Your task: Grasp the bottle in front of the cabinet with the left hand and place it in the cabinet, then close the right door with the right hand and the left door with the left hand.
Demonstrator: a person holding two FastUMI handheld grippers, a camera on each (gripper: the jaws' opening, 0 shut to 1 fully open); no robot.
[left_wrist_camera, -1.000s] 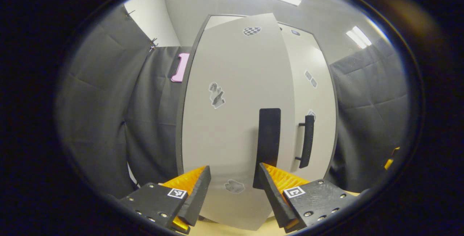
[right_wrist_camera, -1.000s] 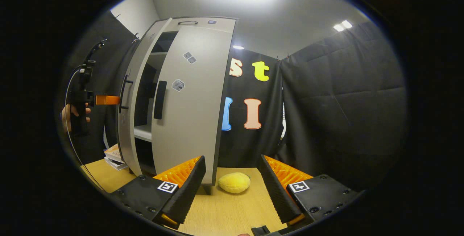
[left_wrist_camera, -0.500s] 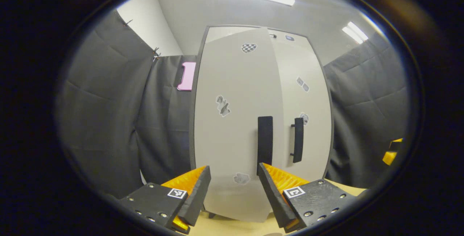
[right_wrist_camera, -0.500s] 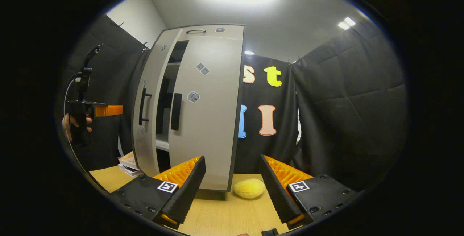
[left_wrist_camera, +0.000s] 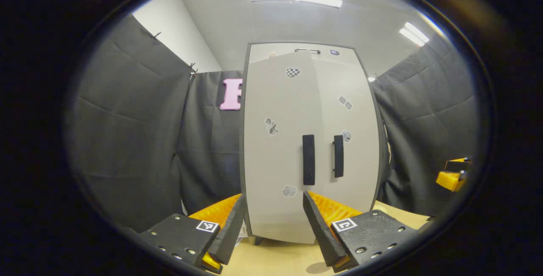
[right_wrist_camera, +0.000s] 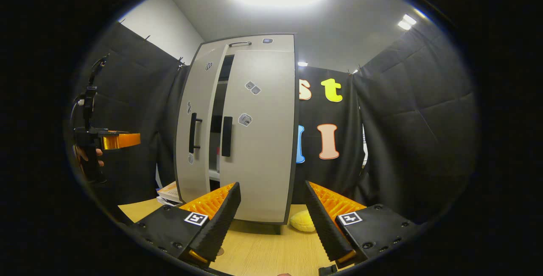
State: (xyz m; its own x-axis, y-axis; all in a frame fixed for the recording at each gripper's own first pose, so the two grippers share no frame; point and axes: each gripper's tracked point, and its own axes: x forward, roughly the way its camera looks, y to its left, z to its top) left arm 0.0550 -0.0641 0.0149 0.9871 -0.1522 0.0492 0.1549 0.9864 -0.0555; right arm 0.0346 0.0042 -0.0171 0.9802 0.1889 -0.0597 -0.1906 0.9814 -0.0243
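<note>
The grey cabinet (left_wrist_camera: 343, 55) stands straight ahead in the left gripper view, with two black handles side by side. Its left door (left_wrist_camera: 275, 149) is slightly ajar and its right door (left_wrist_camera: 356, 149) lies flat against the frame. My left gripper (left_wrist_camera: 273, 197) is open and empty, a short way back from the left door. In the right gripper view a narrow dark gap (right_wrist_camera: 220, 110) between the left door (right_wrist_camera: 197, 123) and the right door (right_wrist_camera: 261, 140) shows a little of the shelves. My right gripper (right_wrist_camera: 271, 185) is open and empty before the right door. The left gripper (right_wrist_camera: 125, 139) hovers left of the cabinet, held by a hand.
A yellow lemon-like thing (right_wrist_camera: 302, 221) lies on the wooden table (right_wrist_camera: 258, 250) by the cabinet's right front corner. A stack of books (right_wrist_camera: 169, 193) lies at its left foot. The right gripper (left_wrist_camera: 450, 178) shows at the far right of the left gripper view. Black cloth walls surround the booth.
Both grippers have drawn back from the cabinet, which now looks smaller. The left door has swung in and the gap between the doors has narrowed.
</note>
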